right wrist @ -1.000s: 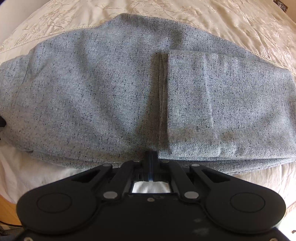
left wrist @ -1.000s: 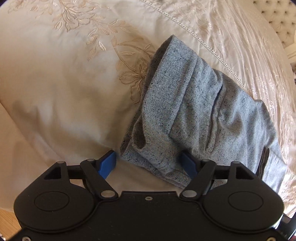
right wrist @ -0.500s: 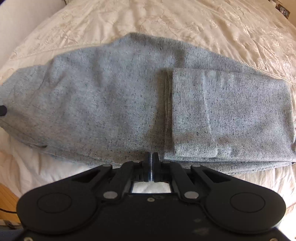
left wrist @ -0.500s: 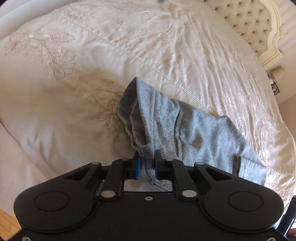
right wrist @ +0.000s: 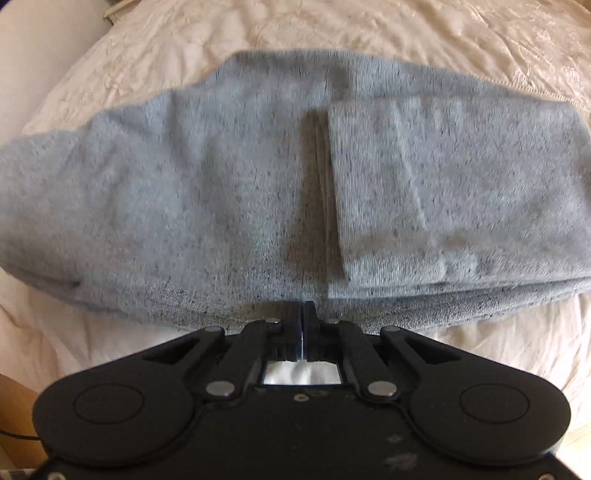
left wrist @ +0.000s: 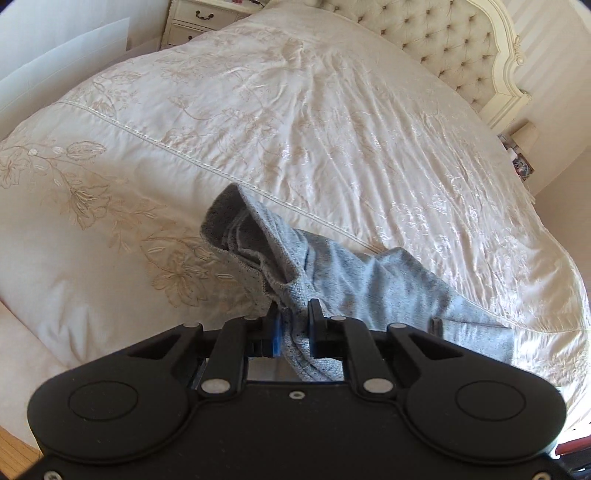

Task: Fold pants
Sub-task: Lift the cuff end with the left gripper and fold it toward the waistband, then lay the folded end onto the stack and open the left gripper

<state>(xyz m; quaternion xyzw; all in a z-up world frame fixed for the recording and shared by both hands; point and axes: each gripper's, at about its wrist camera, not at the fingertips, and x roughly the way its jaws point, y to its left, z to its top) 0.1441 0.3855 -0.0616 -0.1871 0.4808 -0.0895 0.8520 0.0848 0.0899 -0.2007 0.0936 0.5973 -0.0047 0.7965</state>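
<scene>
The grey speckled pants (right wrist: pixel 184 184) lie folded on the cream bed, with one cuffed leg end (right wrist: pixel 443 184) laid across the top right. In the left wrist view one end of the pants (left wrist: pixel 354 273) is lifted off the cover and hangs in folds. My left gripper (left wrist: pixel 293 306) is shut on a bunch of that cloth. My right gripper (right wrist: pixel 303 304) is shut, its tips at the near edge of the pants; I cannot see cloth between them.
The embroidered cream bedcover (left wrist: pixel 295 110) spreads wide beyond the pants. A tufted headboard (left wrist: pixel 461 48) stands at the far end, with a white drawer unit (left wrist: pixel 192 22) to its left. Wooden floor (left wrist: pixel 14 446) shows at the bed's near edge.
My left gripper closed on the end of the pants and rose, pulling the cloth up off the bed. The right gripper stayed shut at the near edge and hardly moved.
</scene>
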